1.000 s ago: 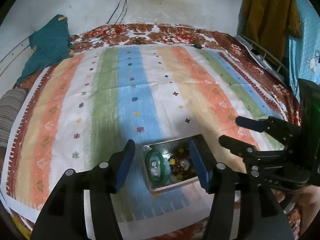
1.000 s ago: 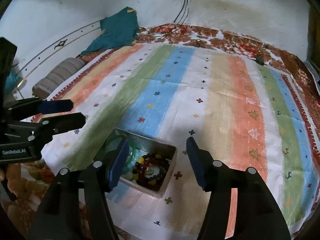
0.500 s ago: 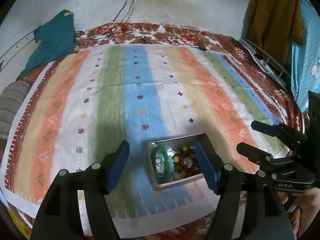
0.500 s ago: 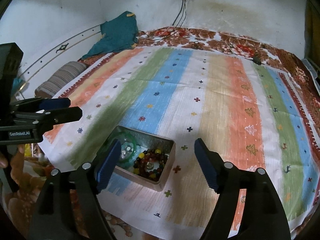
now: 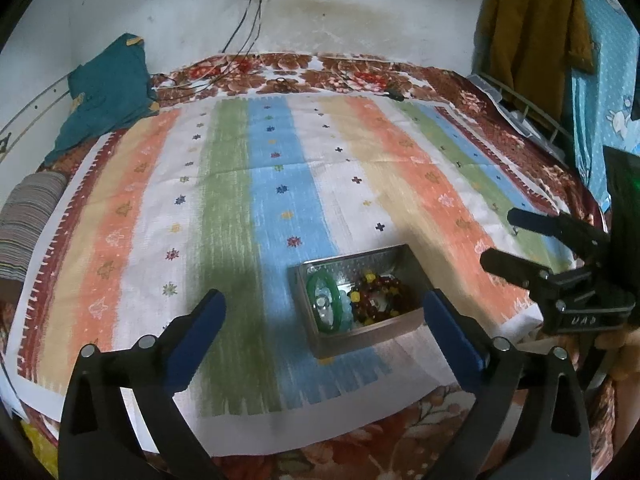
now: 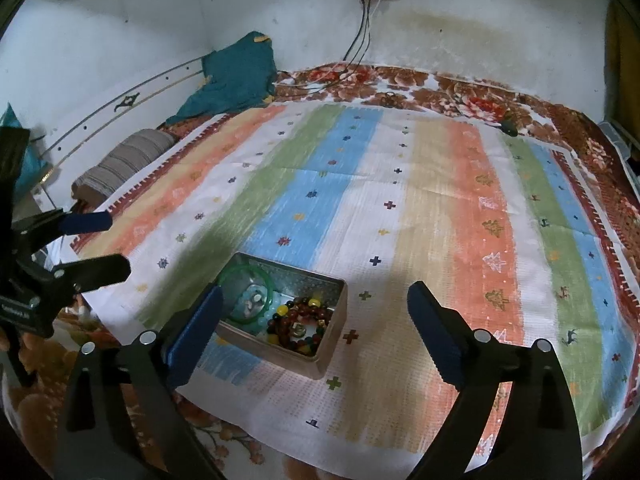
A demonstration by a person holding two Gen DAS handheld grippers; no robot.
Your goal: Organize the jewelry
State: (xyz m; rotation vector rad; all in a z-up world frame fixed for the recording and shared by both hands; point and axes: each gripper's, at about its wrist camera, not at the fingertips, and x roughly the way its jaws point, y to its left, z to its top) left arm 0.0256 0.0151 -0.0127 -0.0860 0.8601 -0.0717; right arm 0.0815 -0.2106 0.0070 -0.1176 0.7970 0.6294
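Resting on the striped cloth (image 5: 280, 208) of the bed, the tin (image 5: 362, 334) holds a stiff, slippery green bangle (image 5: 325, 307) and loose beads (image 5: 378, 294). Both grippers, left (image 5: 324, 318) and right (image 6: 314, 312), have just spread their fingers, empty. Pinching the bangle's rim seems safest.

Bangle (image 5: 325, 307) lies left of beads (image 5: 376, 298) inside tin (image 5: 362, 334) on cloth (image 5: 280, 208).
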